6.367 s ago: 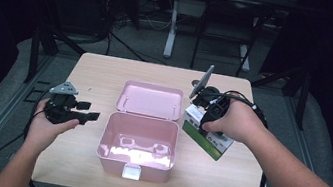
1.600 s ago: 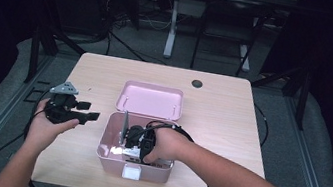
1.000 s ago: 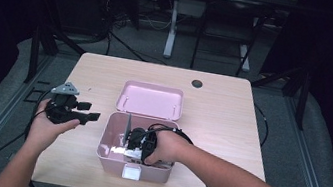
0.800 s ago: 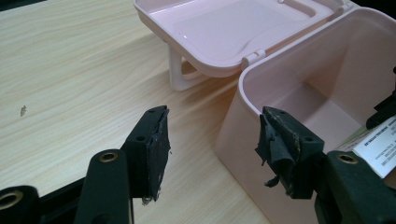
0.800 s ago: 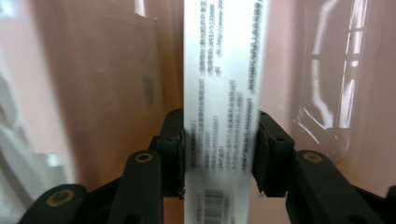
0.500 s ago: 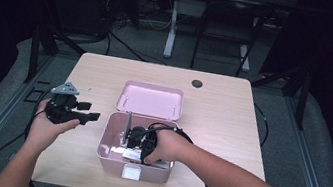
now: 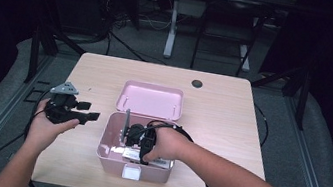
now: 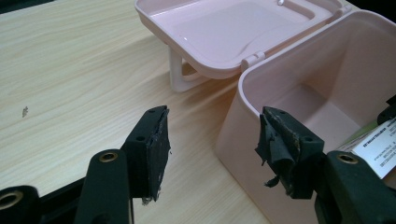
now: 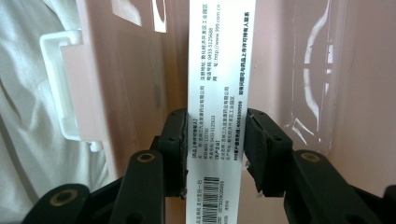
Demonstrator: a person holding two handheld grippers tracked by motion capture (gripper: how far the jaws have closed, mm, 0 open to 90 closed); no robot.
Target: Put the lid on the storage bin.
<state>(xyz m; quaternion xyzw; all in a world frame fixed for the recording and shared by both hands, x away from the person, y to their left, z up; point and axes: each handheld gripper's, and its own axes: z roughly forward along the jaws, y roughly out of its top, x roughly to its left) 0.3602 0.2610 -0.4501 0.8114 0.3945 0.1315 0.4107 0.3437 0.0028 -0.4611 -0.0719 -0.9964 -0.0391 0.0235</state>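
- The step in hand was placing a white printed carton (image 9: 218, 84) into the open pink box (image 7: 109, 151) that sat near the front edge of the table (image 7: 233, 109).
- The right gripper (image 9: 215, 151) was down inside the box, reaching in from the person's side, with the carton standing on edge between its jaws. Both pads pressed flat against the carton's broad faces, so it was clenched on it.
- In the high view the right gripper (image 7: 139, 142) and hand hid most of the box's inside; a strip of the carton (image 7: 130, 154) showed low against the front wall.
- Whether the carton's lower edge already rested on the box floor could not be told.
- The left gripper (image 8: 212, 140) was held just left of the box, above the table, its jaws wide apart with nothing between them. One pad stood near the box's outer wall without touching it.
- The lid (image 7: 152, 99) lay swung back behind the box, leaving the opening free.
- By my reading, the next move called for lowering the carton until it was seated, then spreading the jaws enough to free it, and drawing the gripper straight up so the pads would not drag it out.
- The idle left gripper could steady the box if it shifted.
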